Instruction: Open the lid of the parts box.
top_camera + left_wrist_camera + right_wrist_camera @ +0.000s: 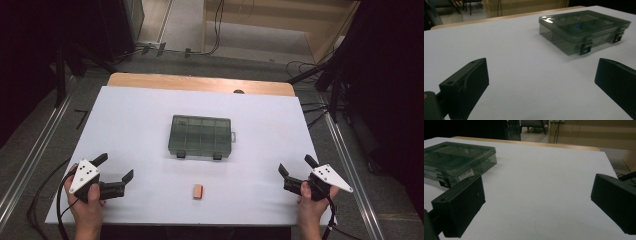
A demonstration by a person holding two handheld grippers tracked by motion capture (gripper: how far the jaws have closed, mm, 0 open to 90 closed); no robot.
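Wooden table (pixel 150 80) under a white sheet (pixel 130 125) that leaves a strip of bare wood along the far edge – on the sheet, a closed, smoky translucent compartment box (pixel 201 136) near the middle – and nearer the person, well apart, a small orange block (pixel 198 191)

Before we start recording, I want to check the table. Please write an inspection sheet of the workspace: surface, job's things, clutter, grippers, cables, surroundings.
Surface: white sheet over a wooden table; the wood shows at the far edge.
Job's things: closed smoky-clear compartment box at the middle, two latches toward the person; small orange block nearer the person, apart from the box.
Clutter: nothing seen.
Grippers: left hand-held gripper and right hand-held gripper both open, holding nothing, near the front corners.
Cables: one trails from each gripper off the front edge; more lie on the floor beyond.
Surroundings: dark stands, grey floor, metal rails at the sides.
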